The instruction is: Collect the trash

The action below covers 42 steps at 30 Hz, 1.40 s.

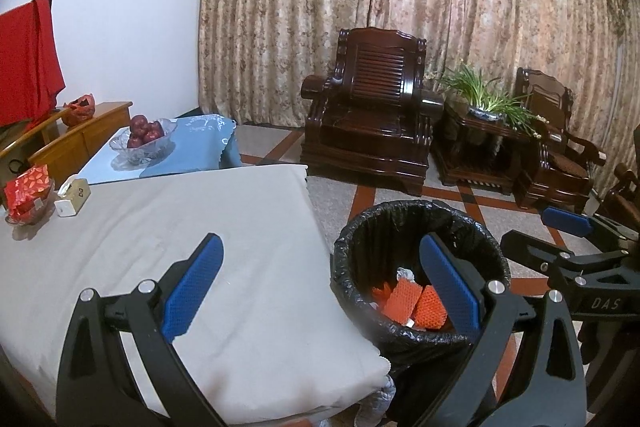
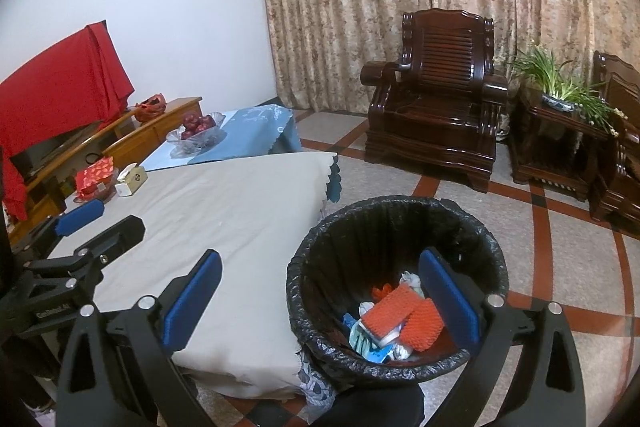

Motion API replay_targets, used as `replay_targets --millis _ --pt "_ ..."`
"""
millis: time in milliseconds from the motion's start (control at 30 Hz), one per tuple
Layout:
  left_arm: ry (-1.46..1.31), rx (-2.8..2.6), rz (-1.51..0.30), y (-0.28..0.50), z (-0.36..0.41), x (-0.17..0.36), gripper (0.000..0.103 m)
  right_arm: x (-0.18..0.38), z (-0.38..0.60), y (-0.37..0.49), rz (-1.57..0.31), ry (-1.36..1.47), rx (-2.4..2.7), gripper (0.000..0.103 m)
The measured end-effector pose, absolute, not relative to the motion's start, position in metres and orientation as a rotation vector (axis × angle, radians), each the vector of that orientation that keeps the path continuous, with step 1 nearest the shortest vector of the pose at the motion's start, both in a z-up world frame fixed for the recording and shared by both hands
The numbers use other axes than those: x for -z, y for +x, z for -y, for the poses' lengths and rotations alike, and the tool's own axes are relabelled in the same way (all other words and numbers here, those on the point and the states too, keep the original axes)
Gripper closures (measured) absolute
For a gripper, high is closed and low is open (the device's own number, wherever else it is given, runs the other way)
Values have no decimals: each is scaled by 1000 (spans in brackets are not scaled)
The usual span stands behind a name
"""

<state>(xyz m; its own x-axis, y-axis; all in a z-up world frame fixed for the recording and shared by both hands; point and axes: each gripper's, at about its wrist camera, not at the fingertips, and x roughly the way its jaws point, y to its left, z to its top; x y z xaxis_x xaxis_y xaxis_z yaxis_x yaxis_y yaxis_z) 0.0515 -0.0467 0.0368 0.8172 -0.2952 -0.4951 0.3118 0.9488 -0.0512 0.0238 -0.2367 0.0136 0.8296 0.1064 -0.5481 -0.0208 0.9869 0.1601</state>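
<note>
A round bin with a black liner point(image 1: 352, 259) point(image 2: 316, 255) stands on the floor beside the table's near right corner. Inside lie orange foam nets point(image 1: 416, 303) point(image 2: 404, 315) and crumpled white and blue wrappers point(image 2: 368, 343). My left gripper point(image 1: 320, 283) is open and empty, held above the table edge and the bin. My right gripper point(image 2: 320, 295) is open and empty, also above the bin's left rim. The right gripper shows at the right of the left wrist view point(image 1: 560, 231); the left gripper shows at the left of the right wrist view point(image 2: 96, 223).
The table has a grey cloth point(image 1: 180, 227) point(image 2: 240, 211). At its far left are a tissue box point(image 1: 74, 197) point(image 2: 130, 181) and a red packet in a glass dish point(image 1: 28, 193) point(image 2: 94, 179). A bowl of apples point(image 1: 144, 137) point(image 2: 196, 131) sits farther back. Dark wooden chairs point(image 1: 372, 107) point(image 2: 436, 107) stand beyond.
</note>
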Motion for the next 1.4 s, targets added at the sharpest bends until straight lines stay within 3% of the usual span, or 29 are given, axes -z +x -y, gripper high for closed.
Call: replay_targets --millis 1400 --pt "36 325 -520 50 44 -35 7 -13 235 24 -589 149 -68 6"
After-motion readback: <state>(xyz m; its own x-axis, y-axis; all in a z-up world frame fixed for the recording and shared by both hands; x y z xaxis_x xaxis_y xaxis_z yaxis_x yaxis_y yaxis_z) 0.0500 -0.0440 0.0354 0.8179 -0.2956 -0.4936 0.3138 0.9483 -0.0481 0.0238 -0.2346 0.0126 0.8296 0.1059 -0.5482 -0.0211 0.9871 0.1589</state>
